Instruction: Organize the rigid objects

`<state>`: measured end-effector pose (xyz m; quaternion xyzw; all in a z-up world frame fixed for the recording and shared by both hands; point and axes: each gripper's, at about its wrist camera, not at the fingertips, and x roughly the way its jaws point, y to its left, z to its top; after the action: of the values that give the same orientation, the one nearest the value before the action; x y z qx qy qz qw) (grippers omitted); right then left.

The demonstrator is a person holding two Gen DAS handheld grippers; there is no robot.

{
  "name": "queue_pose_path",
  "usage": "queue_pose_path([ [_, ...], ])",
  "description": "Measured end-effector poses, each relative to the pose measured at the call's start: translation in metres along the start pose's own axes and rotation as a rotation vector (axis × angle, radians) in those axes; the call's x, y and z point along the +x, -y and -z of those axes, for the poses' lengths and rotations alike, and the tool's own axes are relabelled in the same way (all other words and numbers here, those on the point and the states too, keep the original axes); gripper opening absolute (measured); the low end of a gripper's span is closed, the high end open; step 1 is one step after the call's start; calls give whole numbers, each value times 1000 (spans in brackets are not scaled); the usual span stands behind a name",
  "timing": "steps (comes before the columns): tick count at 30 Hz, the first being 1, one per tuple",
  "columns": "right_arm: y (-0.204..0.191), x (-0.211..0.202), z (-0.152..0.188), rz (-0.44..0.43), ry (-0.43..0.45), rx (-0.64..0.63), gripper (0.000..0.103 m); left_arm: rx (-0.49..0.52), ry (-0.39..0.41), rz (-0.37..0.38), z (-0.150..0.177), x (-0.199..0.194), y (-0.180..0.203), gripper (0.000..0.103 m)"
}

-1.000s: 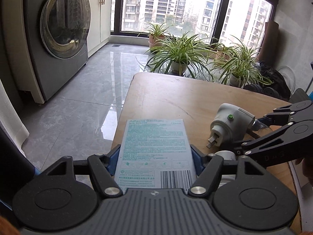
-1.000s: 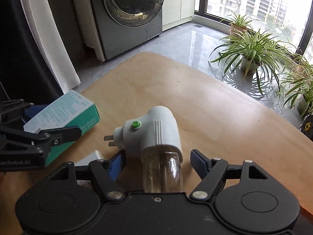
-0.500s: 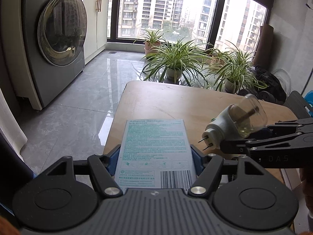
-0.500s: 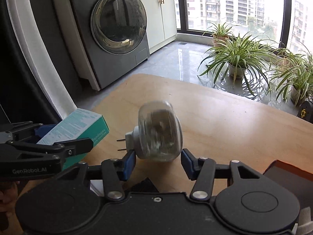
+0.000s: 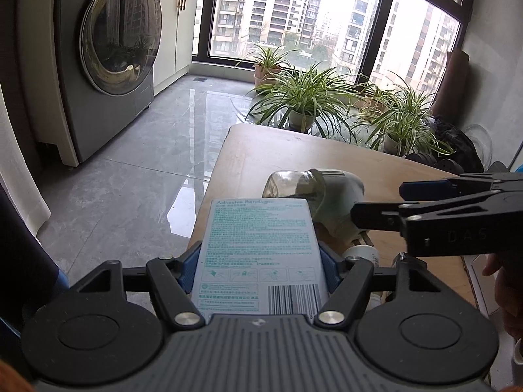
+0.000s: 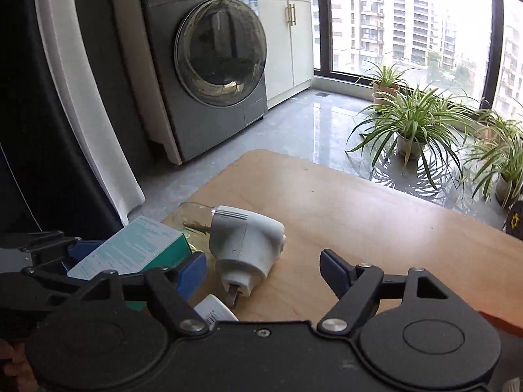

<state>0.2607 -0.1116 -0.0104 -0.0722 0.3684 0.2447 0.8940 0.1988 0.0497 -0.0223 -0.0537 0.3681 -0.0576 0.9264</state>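
Observation:
My left gripper is shut on a teal and white adhesive bandage box, held above the table's near left edge; the box also shows in the right wrist view. A white plug-in device with a clear glass bottle lies on its side on the wooden table, bottle end pointing away, prongs toward me. My right gripper is open, its jaws spread wide on either side of the device's plug end, not touching it. The device shows beside the box in the left wrist view.
A small white labelled object lies on the table just under the right gripper. A washing machine stands on the floor to the left. Several potted spider plants stand beyond the table's far edge.
The right gripper turned the plug-in device over, set it down on its side next to the box, and opened. The left gripper still holds the box.

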Motion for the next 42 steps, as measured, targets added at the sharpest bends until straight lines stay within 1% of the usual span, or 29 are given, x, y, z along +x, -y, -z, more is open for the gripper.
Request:
queue_pose_path([
  [2, -3, 16, -5, 19, -37, 6, 91, -8, 3, -10, 1, 1, -2, 72],
  [3, -2, 26, -7, 24, -66, 30, 91, -13, 7, -14, 1, 0, -3, 72],
  [4, 0, 32, -8, 9, -85, 52, 91, -20, 9, -16, 1, 0, -4, 72],
  [6, 4, 43, -7, -19, -92, 99, 91, -30, 12, -24, 1, 1, -6, 72],
  [8, 5, 53, -6, -27, -109, 115, 93, -37, 10, -25, 2, 2, -7, 72],
  [9, 4, 53, -5, -21, -83, 99, 94, -38, 9, -24, 2, 3, -7, 72],
  [10, 4, 53, -4, -27, -78, 101, 93, -35, 11, -26, 1, 3, -7, 72],
  [11, 5, 51, -2, -37, -61, 109, 84, -32, 12, -29, 2, 3, -7, 72],
  [12, 5, 49, -2, -37, -52, 123, 79, -30, 14, -30, 2, 3, -7, 72],
  [16, 9, 38, 5, -7, -29, 141, 78, -36, 17, -26, 1, 2, -6, 72],
  [19, 15, 21, 9, 3, 4, 181, 78, -30, 29, -23, 1, -1, -3, 72],
  [26, 18, -40, 18, 84, 70, 224, 78, 2, 60, -17, -2, -17, 10, 72],
  [34, 14, -103, 48, 155, 109, 323, 78, 17, 90, -40, -4, -55, 29, 71],
  [38, 8, -133, 65, 186, 129, 336, 78, 29, 106, -39, 0, -76, 42, 72],
  [42, 5, -160, 81, 213, 143, 349, 78, 44, 106, -30, 9, -90, 56, 71],
])
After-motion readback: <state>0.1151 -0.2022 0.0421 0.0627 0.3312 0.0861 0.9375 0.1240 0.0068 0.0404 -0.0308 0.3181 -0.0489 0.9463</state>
